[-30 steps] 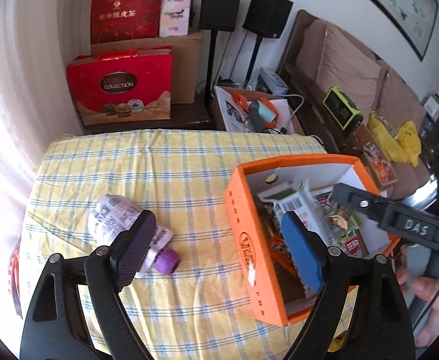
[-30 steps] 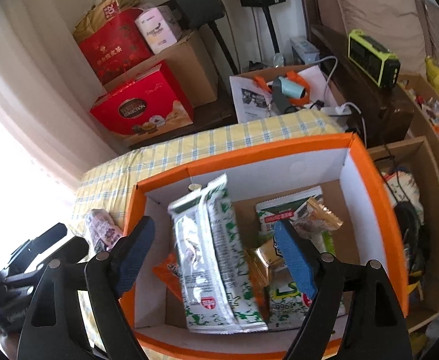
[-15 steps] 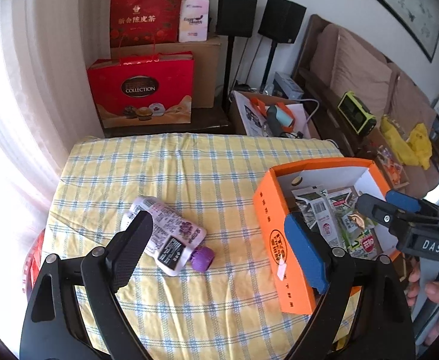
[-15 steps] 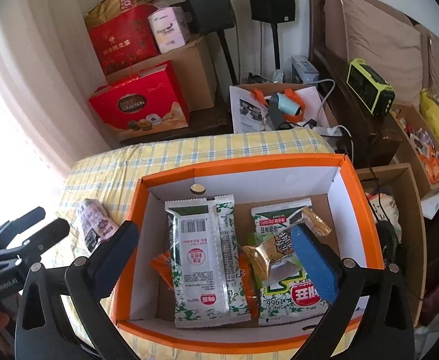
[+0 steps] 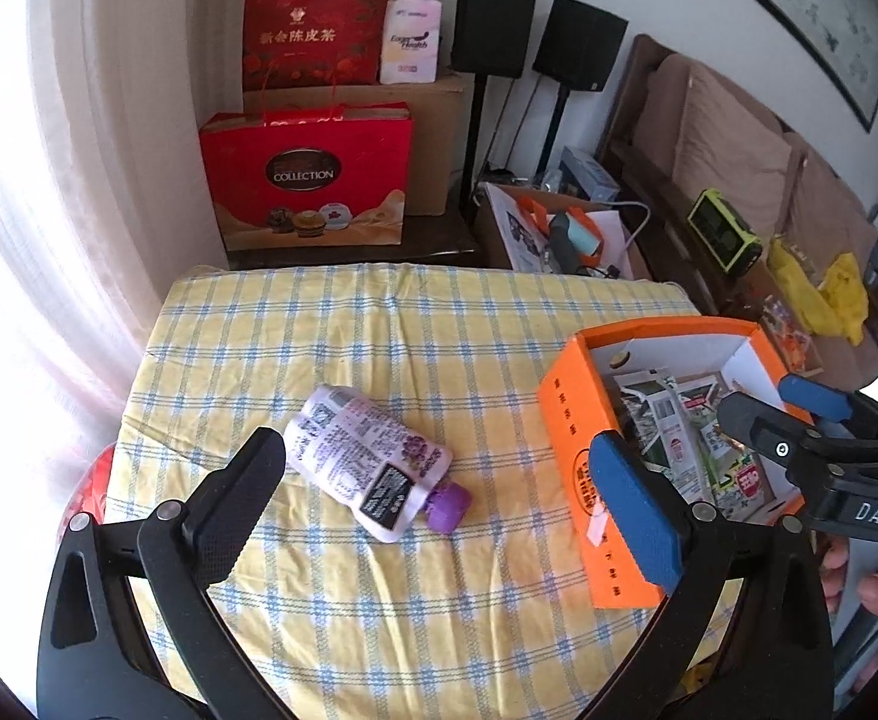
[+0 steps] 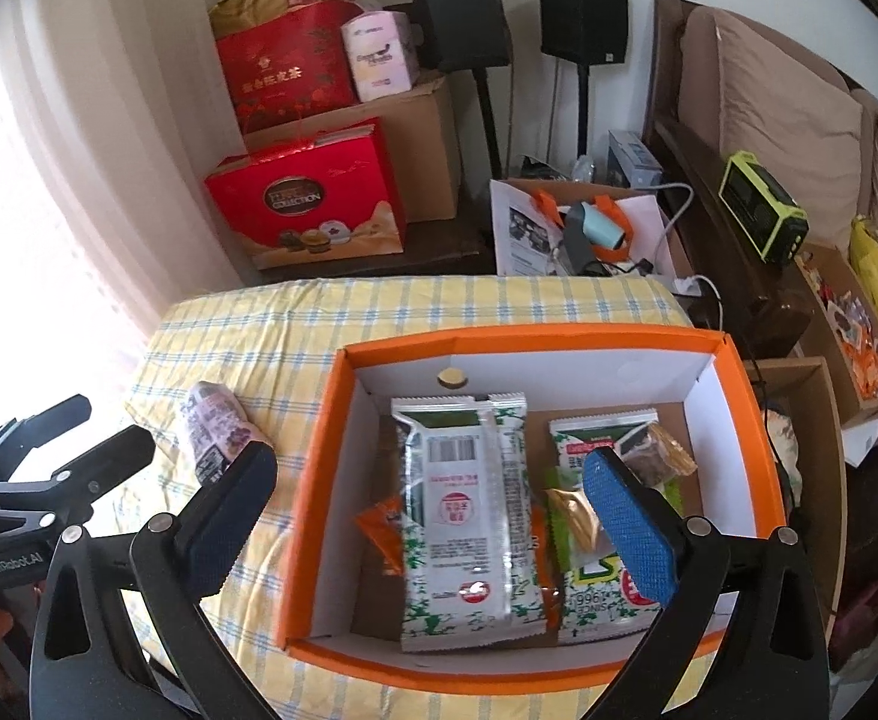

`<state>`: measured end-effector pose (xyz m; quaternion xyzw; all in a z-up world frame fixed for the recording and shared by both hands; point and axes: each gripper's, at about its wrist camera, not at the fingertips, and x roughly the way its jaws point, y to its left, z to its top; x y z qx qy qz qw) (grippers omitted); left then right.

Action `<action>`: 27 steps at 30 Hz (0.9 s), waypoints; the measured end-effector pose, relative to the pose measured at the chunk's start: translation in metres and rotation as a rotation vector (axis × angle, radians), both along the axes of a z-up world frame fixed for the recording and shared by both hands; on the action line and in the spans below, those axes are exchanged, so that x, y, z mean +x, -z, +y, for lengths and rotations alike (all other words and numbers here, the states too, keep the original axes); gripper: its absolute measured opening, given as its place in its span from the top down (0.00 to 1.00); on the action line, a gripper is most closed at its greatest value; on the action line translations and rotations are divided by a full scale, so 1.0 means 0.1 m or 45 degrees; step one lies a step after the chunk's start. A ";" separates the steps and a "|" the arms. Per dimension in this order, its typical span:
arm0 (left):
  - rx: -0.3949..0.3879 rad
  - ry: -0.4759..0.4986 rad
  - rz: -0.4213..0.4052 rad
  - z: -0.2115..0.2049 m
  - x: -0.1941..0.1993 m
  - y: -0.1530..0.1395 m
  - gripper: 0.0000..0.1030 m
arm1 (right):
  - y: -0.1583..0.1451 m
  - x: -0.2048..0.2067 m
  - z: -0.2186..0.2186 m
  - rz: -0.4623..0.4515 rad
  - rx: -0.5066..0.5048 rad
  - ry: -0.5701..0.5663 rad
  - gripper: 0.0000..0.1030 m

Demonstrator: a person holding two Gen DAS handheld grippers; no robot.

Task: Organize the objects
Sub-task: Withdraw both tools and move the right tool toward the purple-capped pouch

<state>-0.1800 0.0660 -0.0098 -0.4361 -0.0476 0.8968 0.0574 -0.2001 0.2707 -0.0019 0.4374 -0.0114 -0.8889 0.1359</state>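
Both grippers' fingers [image 5: 247, 498] spread empty; pouch [image 5: 373, 468] beside orange box [image 5: 583, 468].

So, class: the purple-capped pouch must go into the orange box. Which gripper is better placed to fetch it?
Probably the left gripper: open, with the pouch lying between its fingers' line. The right gripper hangs over the orange box.

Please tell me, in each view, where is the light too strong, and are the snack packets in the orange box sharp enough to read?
Left wrist view: window glare washes out the curtain; the pouch is sharp, its print too small to read.
Right wrist view: the curtain is likewise overexposed; packets in the orange box are sharp, large print legible; fisheye bends the edges.
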 end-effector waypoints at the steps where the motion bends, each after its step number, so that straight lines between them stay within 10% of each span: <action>1: 0.001 -0.006 0.002 -0.03 0.00 0.00 0.02 | 0.00 0.01 -0.02 0.001 0.000 -0.005 0.00; 27: 0.003 -0.144 -0.036 -0.96 0.03 0.11 0.01 | 0.03 0.01 -0.95 0.013 0.077 -0.166 0.00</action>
